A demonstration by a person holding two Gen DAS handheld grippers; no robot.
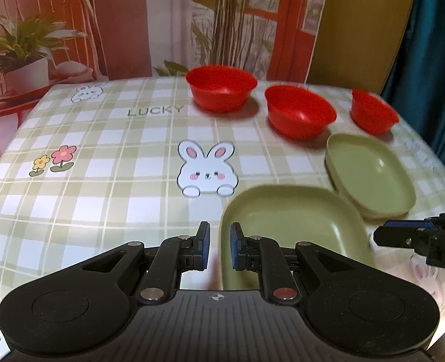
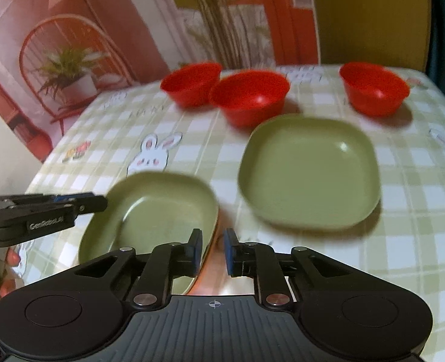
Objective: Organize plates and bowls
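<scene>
Gripping opposite rims of the near green plate (image 1: pixel 286 220): left hand-held gripper (image 1: pixel 219 246) and right hand-held gripper (image 2: pixel 213 249), jaws narrow on it. Second green plate (image 2: pixel 310 172) lies on the desk (image 1: pixel 101 157) just beyond. Three red bowls (image 1: pixel 221 87) stand behind, well apart.
</scene>
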